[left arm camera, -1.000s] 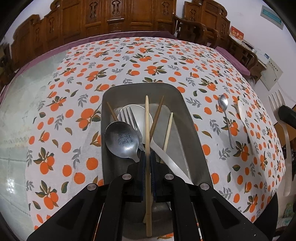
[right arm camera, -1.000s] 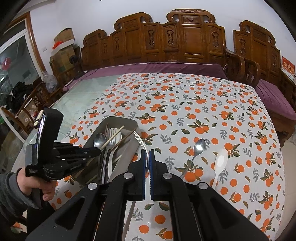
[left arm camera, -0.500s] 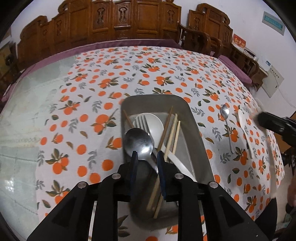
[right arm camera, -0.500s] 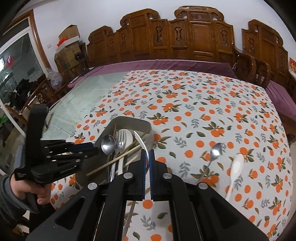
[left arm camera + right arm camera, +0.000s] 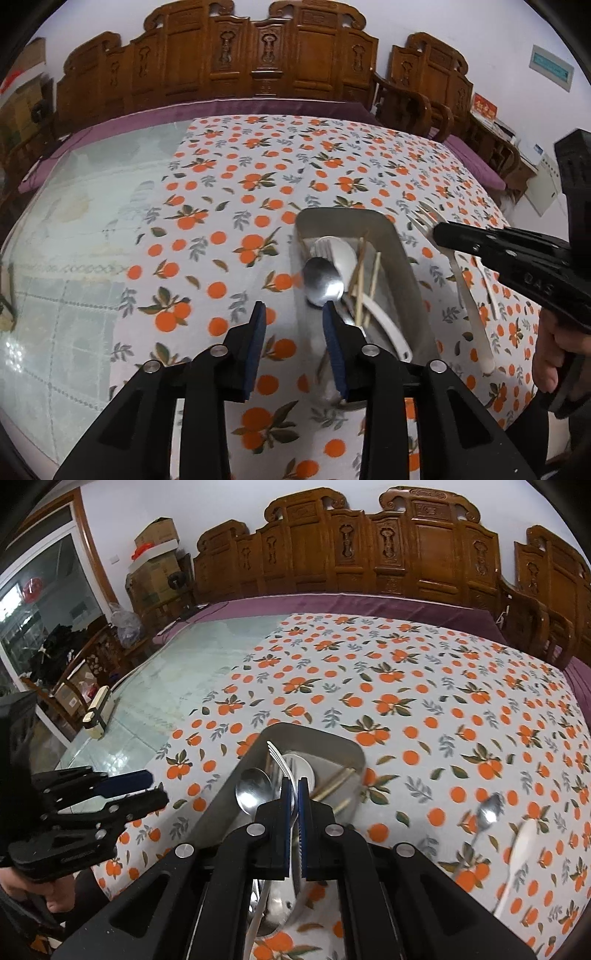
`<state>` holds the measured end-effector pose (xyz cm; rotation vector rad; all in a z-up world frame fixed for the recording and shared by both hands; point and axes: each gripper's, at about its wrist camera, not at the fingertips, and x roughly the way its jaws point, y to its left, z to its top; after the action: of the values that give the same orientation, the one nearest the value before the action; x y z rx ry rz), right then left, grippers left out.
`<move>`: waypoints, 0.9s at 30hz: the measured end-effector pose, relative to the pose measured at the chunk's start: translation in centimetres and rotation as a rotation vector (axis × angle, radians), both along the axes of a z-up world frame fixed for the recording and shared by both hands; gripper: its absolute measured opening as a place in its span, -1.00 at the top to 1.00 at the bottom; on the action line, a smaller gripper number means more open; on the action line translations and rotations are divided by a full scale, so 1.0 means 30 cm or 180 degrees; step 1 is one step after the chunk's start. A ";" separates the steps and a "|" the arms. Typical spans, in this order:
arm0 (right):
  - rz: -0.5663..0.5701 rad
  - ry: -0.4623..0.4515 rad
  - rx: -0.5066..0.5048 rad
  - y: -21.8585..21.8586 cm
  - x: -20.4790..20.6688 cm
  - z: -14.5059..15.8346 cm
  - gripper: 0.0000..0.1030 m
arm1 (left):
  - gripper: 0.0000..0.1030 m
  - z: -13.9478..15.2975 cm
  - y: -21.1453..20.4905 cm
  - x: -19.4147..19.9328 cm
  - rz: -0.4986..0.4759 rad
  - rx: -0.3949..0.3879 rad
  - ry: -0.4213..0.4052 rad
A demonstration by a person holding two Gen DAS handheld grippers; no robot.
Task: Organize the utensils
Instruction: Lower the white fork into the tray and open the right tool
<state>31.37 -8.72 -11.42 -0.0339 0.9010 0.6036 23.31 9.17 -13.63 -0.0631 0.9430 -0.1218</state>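
The right gripper (image 5: 294, 794) has its fingers clenched on a steel fork (image 5: 277, 757), carried tines-forward over the metal tray (image 5: 345, 746) — my guess is it's about to be laid in with the rest, lengthwise so it sits with the others. The left gripper (image 5: 293, 325) hangs empty at the tray's near left corner, fingers released and just now spreading apart, nothing between them, clear of the fork's path. In the tray already: a steel spoon (image 5: 323, 282) at about nine o'clock, a white spoon (image 5: 341, 251) beneath it, and wooden chopsticks (image 5: 364, 280) towards three o'clock. Still out on the cloth, at the tray's four o'clock, lie a small steel spoon (image 5: 487, 810) and a white ladle-spoon (image 5: 519, 853); those look next. The worktop wears a white cloth printed with oranges (image 5: 424, 686), bare glass (image 5: 207, 664) to its left. Carved wooden chairs (image 5: 388, 550) line the far wall, cardboard boxes (image 5: 155, 550) stacked in the corner.
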 end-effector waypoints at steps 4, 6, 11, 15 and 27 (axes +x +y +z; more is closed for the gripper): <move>-0.0019 0.0087 0.0019 0.036 0.038 -0.034 0.92 | 0.10 0.005 0.038 -0.018 0.0048 0.0024 -0.0021; -0.0033 0.0128 0.0003 0.060 0.064 -0.058 0.92 | 0.06 0.008 0.057 -0.024 0.0090 0.0035 -0.0021; -0.0087 0.0238 -0.0012 0.098 0.111 -0.112 0.92 | -0.18 0.017 0.093 -0.037 0.0166 0.0066 -0.0034; -0.0128 0.0292 -0.0042 0.114 0.134 -0.147 0.92 | -0.20 0.022 0.109 -0.045 0.0179 0.0071 -0.0049; -0.0029 0.0387 -0.0117 0.166 0.121 -0.205 0.91 | -0.20 0.026 0.115 -0.059 0.0194 0.0113 -0.0041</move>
<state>34.99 -3.74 -17.56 -0.0263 1.0296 0.5855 21.54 12.62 -12.86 -0.0581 0.9293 -0.0492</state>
